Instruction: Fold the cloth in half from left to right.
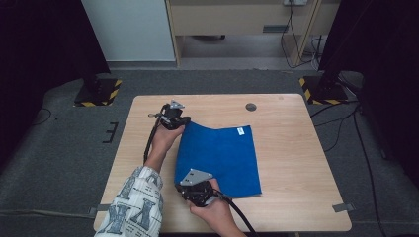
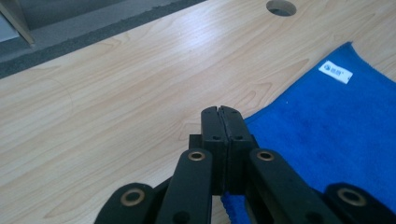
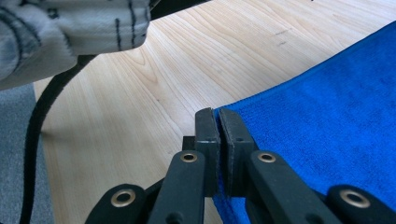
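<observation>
Grey carpet runs all around our wooden table (image 1: 296, 163). On the table lies a blue cloth (image 1: 222, 158), spread out near the middle, with a little white tag (image 1: 240, 131) at its far edge. The cloth's left side is lifted off the wood — the rest lies flat.

We hold that left side at two corners. Our left gripper (image 1: 179, 122) is clenched on the far corner, and in the left gripper view its jaws press tight with blue cloth (image 2: 327, 135) poking out under them. Our right gripper (image 1: 193, 190) is clenched on the near corner the same way.

We think we are about to fold the cloth over. It could go wrong. Each grip has just a thin bit of edge — a quick tug could pull a corner free, and the cloth would flop down crooked. If one hand goes faster, the fold will come out slanted.
</observation>
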{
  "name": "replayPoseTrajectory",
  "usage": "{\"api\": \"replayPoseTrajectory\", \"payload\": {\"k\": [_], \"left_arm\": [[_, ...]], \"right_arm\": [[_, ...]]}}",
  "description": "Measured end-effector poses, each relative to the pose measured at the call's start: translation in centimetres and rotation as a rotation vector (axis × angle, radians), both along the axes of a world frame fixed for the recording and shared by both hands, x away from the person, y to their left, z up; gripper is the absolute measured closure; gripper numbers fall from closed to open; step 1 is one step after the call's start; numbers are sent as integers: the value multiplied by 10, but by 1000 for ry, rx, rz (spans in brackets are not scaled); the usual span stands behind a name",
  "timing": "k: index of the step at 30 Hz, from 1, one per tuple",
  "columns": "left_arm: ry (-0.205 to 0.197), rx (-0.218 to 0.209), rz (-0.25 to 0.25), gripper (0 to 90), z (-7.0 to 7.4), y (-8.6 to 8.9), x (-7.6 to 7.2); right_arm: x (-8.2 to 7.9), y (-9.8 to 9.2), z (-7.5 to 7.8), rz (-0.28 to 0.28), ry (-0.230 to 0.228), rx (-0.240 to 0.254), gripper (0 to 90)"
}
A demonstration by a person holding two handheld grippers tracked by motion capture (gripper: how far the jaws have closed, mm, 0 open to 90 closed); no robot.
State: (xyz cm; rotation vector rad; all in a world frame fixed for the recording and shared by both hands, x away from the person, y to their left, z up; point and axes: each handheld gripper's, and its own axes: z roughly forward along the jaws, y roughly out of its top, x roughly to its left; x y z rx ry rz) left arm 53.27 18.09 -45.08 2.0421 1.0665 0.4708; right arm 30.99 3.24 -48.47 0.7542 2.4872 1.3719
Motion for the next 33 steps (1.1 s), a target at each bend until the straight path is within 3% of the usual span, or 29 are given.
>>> {"api": "replayPoseTrajectory", "payload": {"k": [8,20,33], "left_arm": [[-10,-12,11,896,13,14,1],[11,9,12,896,15,34,0],[8,11,29,895,20,54,-3]], "right_arm": [[-3,8,6,14,-10,1,873],[-7,27,10,32,-15,10,873],[-9,42,12,40,-24,4,874]]}}
